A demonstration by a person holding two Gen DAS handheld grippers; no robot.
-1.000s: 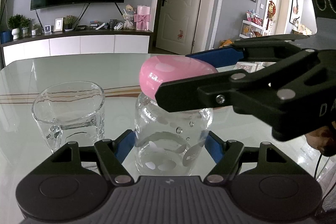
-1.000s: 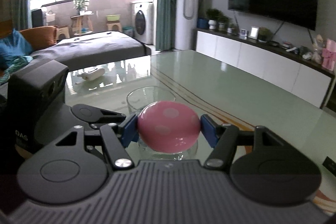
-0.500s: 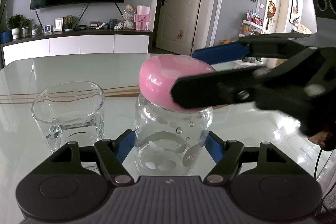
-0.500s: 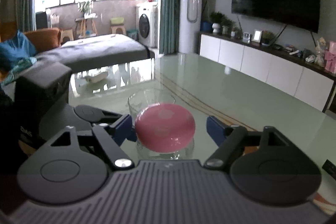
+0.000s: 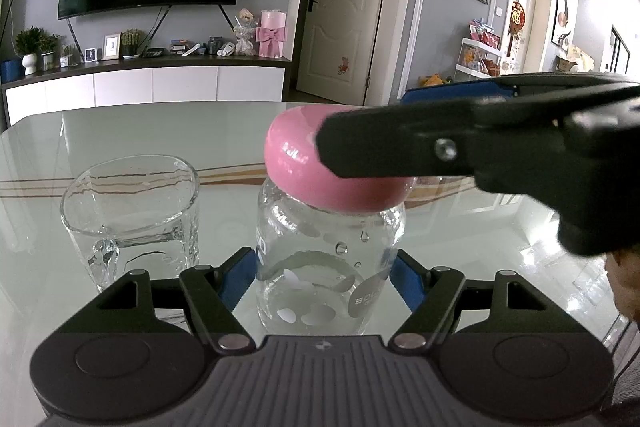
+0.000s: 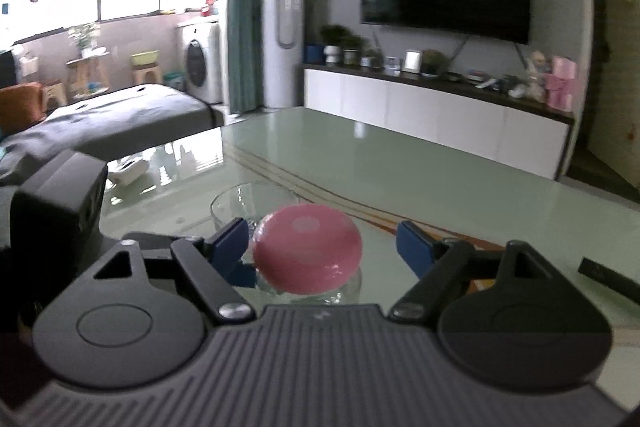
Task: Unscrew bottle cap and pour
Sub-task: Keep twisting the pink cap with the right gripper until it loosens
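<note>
Since a second ago, the right tool has let go of the pink cap: its blue pads, then pressed on both flanks of the cap, now stand apart, the left one just beside the cap's edge and the right one clear of it with bare surface between. From the left wrist view the right tool reaches in from the right at cap height, one black finger crossing in front of the cap and the other blue-tipped finger behind it. The cap sits on the neck of the clear bottle, slightly tilted, lower toward the right. The left tool is clamped on the bottle, its blue pads against the lower body on both sides. The bottle stands upright on the glossy pale green surface, with droplets on the inside of its wall and pale oval spots printed low on it. A grey round label on its lower right side carries white lettering beginning "BOL"; the rest curves out of sight. An empty clear glass mug stands just beside the bottle on its left, apart from it. In the right wrist view the mug shows behind the cap. That view is blurred.
</note>
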